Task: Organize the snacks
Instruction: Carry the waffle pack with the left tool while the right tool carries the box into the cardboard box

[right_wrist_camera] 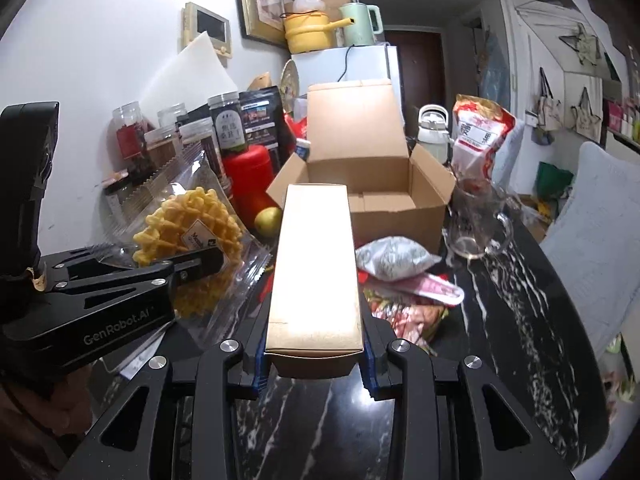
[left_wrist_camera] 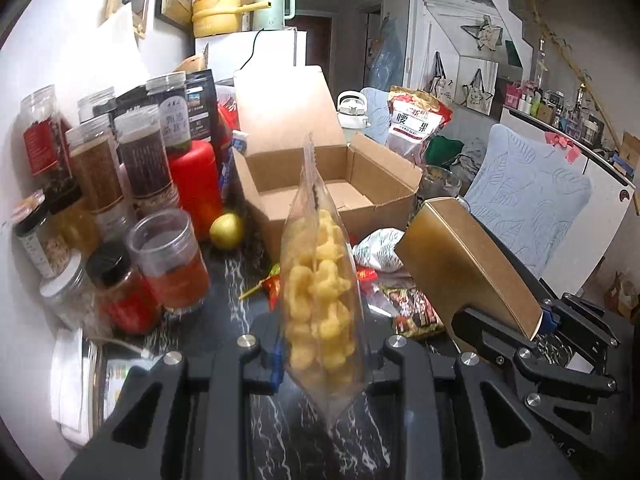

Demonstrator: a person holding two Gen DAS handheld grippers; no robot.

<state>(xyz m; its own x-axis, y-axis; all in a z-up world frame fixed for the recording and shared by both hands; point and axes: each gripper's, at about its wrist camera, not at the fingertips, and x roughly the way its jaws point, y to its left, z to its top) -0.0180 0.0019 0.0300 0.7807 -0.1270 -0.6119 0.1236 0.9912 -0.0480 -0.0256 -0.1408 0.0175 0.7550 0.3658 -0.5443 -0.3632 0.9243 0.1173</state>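
Left wrist view: left gripper point(left_wrist_camera: 320, 356), jaws nearly closed, clamped on a clear bag of yellow waffle snacks point(left_wrist_camera: 318, 280); the bag stands on edge between the pads, raised off the tabletop point(left_wrist_camera: 288, 436).

Right wrist view: right gripper point(right_wrist_camera: 316, 360), jaws narrow, gripping the near end of a long gold carton point(right_wrist_camera: 316, 264) that points toward the open cardboard box point(right_wrist_camera: 384, 200) and is carried above the surface.

Tabletop, black marble with white veins:
- open cardboard box, lid flap upright, toward the far edge, middle;
- loose snack packets point(right_wrist_camera: 404, 280) heaped just in front of the box;
- glass mug point(right_wrist_camera: 476, 220) beside the box, toward the right edge;
- red-and-white snack bag point(right_wrist_camera: 480, 136) standing behind the mug;
- jars point(left_wrist_camera: 136, 168) and a red canister point(left_wrist_camera: 196, 184) crowded along the left edge by the wall;
- yellow-green fruit point(left_wrist_camera: 227, 230) between canister and box.

Room: white fridge point(right_wrist_camera: 360, 64) behind, yellow pot point(right_wrist_camera: 308, 32) and pale green kettle point(right_wrist_camera: 360, 24) on top.
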